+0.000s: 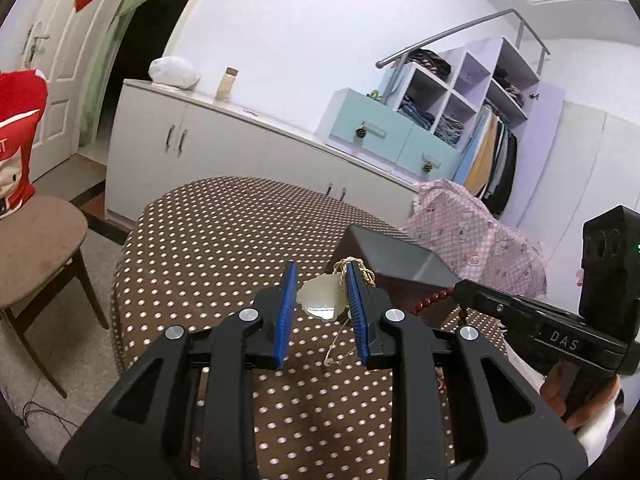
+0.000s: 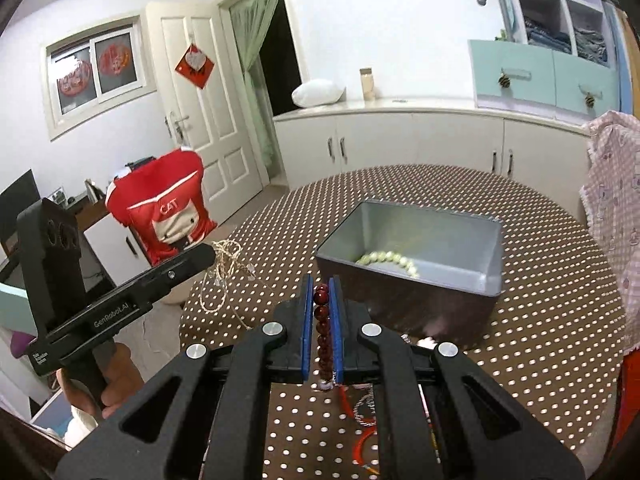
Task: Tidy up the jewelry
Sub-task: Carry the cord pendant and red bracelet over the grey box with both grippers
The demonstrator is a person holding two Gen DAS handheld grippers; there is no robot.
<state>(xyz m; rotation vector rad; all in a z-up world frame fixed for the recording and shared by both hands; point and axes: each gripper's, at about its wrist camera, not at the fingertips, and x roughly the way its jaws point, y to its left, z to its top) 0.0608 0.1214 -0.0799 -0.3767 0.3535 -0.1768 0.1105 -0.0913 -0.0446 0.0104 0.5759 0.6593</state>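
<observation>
My left gripper (image 1: pixel 322 276) stands open above the dotted table, with a pale jade pendant (image 1: pixel 322 298) between its fingers and the pendant's beige cord (image 1: pixel 352 266) draped over the right finger; whether anything is pinched I cannot tell. In the right wrist view the cord (image 2: pixel 224 264) dangles from that gripper's tip. My right gripper (image 2: pixel 322 286) is shut on a string of dark red beads (image 2: pixel 322 328), just in front of the grey open box (image 2: pixel 416 256). A pale green bead bracelet (image 2: pixel 390 260) lies inside the box. The box also shows in the left wrist view (image 1: pixel 394 256).
The round table has a brown white-dotted cloth (image 2: pixel 540 360). More jewelry with red cord (image 2: pixel 360 440) lies under my right gripper. A pink checked cloth (image 2: pixel 612 200) hangs at the right edge. A chair with a red cushion (image 2: pixel 164 208) stands to the left. White cabinets (image 2: pixel 400 140) line the wall.
</observation>
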